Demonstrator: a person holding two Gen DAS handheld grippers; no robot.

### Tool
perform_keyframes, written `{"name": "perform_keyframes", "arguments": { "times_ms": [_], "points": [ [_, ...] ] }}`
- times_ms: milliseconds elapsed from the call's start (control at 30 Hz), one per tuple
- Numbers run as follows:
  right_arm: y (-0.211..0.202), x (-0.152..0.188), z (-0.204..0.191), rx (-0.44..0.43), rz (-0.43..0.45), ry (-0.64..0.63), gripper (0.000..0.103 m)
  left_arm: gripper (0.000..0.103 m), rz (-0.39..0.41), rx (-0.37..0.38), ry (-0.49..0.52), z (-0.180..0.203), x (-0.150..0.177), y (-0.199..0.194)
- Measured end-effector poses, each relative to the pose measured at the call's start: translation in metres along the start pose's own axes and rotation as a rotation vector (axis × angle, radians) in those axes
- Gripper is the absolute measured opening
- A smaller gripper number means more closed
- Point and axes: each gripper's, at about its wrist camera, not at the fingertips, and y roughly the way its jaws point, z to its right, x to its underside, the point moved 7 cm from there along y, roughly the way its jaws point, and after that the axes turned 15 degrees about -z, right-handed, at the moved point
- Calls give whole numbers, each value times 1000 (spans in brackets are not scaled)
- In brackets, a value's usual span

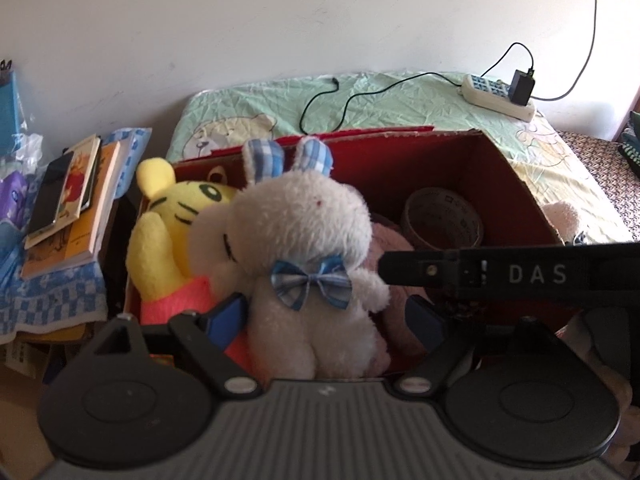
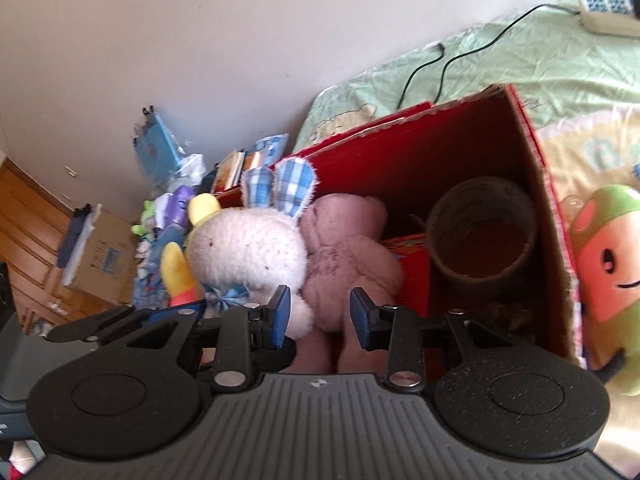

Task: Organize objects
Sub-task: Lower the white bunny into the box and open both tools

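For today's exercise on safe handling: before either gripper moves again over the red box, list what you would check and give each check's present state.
1. Left gripper open around the white rabbit, pads clear of it: ok.
2. Right gripper open: ok.
3. Rabbit fully inside the red box: cannot tell; it sits high among the toys.
4. Free room in the box: ok, space shows beside the tape roll.
5. Grippers clear of each other: not ok; the right one crosses close in front of the left camera.
6. Toys left outside: not ok; the orange toy lies on the bed.
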Motion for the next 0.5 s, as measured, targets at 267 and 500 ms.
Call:
{"name": "perform_keyframes", "arguments": {
  "times_ms": [267,500],
  "points": [
    [-8,9,1,66,26,-29,37,89,-5,-47,6,11,5,-10],
    [-21,21,-4,104,55,-47,37,89,-20,-51,-8,16,14,-17]
  ]
}}
